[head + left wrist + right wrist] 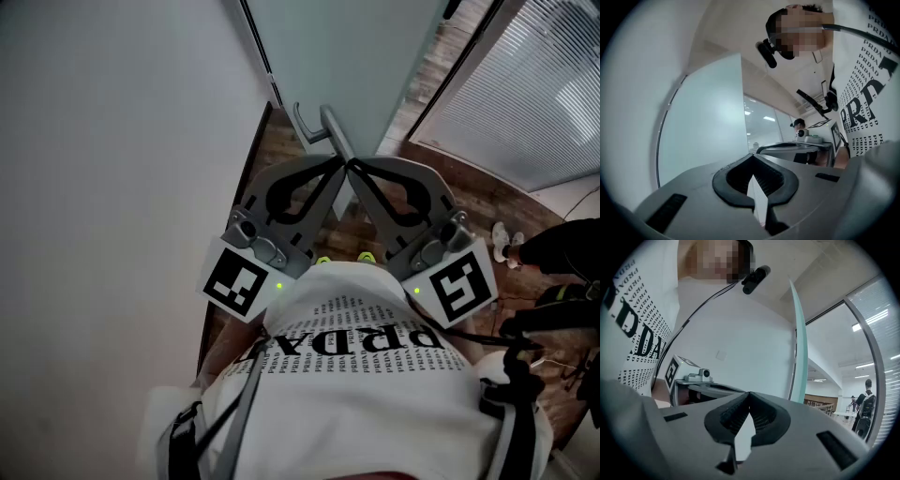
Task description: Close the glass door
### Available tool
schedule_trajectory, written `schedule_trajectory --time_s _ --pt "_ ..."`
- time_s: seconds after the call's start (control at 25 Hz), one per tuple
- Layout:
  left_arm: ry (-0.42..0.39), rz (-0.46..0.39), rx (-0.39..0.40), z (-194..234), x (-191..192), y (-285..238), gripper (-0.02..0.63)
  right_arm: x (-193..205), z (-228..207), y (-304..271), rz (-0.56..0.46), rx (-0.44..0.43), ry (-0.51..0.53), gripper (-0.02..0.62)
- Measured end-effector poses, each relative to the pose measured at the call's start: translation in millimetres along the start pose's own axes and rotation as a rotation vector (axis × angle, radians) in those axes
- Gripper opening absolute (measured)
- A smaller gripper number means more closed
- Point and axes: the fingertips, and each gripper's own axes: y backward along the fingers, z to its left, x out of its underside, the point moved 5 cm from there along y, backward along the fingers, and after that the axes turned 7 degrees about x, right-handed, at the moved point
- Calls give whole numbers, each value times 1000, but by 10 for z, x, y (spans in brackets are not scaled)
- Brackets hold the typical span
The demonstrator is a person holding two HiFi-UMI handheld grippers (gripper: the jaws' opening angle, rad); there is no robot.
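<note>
Frosted glass door (347, 47) with a slim metal lever handle (307, 128). The 2 grey plastic tools, left gripper (336, 167) and right gripper (357, 170), have ribbed black pads (768, 176). Both are clenched empty.

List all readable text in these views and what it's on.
"PRADA", small repeated rows, on the person's white shirt.
"PR", large, cut off by the frame edge, same shirt.
Marker cubes: square patterns only, no letters.
Nothing else readable.
</note>
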Motion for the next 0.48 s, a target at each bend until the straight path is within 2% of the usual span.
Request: schedule_trajectory --time_s 0.48 --pt "-2 15 5 -11 37 -22 -2 43 -5 11 19 8 -5 -2"
